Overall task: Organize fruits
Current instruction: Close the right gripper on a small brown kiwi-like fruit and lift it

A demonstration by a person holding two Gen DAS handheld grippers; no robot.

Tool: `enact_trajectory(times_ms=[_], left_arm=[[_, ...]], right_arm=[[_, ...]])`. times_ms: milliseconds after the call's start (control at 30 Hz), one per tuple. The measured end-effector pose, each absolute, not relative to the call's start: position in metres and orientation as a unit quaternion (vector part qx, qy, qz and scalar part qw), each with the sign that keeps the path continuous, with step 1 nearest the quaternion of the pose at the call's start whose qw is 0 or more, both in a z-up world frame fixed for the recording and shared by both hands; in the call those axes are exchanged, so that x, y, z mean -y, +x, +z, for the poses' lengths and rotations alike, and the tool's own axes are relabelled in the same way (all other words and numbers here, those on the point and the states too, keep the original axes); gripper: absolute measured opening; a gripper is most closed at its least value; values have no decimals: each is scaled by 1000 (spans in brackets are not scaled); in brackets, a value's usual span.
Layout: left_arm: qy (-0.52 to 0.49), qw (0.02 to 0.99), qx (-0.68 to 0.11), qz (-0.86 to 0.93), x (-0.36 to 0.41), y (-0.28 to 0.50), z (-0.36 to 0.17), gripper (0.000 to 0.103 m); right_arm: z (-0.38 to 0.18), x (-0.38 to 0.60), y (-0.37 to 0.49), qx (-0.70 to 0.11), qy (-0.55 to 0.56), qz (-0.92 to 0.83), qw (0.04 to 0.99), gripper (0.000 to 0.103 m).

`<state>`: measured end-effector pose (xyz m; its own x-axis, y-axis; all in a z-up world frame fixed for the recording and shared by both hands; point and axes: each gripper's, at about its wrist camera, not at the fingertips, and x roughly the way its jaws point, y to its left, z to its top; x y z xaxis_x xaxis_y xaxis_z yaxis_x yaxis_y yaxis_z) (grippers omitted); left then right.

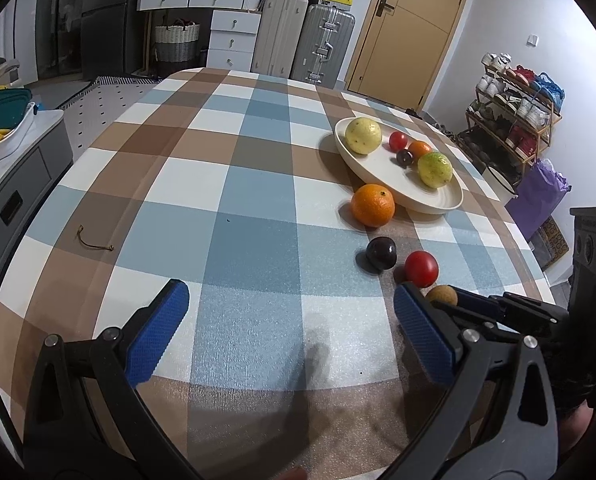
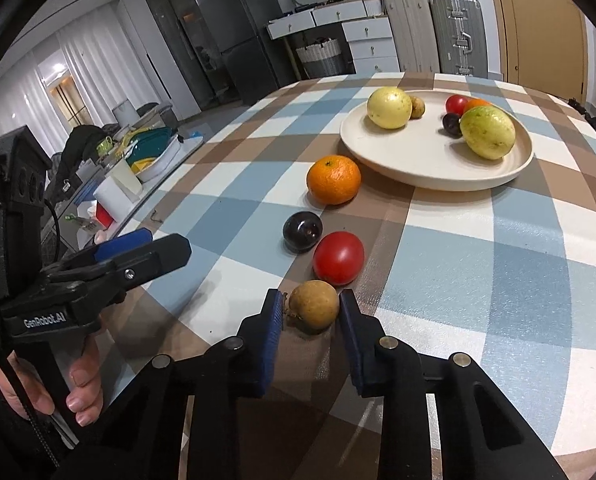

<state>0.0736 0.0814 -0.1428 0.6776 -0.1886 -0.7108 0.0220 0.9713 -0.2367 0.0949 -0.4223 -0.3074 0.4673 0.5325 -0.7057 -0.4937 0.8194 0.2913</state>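
Observation:
My right gripper (image 2: 312,301) is shut on a small brown round fruit (image 2: 313,307) that rests on the checked tablecloth. Just beyond it a red tomato (image 2: 338,258), a dark plum (image 2: 302,232) and an orange (image 2: 333,179) lie in a line toward the cream plate (image 2: 418,176). The plate holds two yellow-green fruits (image 2: 488,132), a tomato, a plum, a small orange and a small brown fruit. My left gripper (image 1: 289,292) hovers open over bare cloth to the left of the loose fruits, with nothing between its blue pads.
A short piece of brown string (image 1: 93,242) lies on the cloth at the left. The table's right edge (image 1: 538,264) runs close past the plate. Suitcases (image 1: 298,36), drawers and a shoe rack (image 1: 514,120) stand beyond the table.

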Motion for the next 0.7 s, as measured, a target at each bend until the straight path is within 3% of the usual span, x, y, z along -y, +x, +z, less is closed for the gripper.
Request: enact_trajectory(times_ms=[700], left_arm=[[-72, 910, -404, -65, -57, 93, -136, 102]], right_arm=[[-291, 455, 88, -387, 66, 305, 868, 29]])
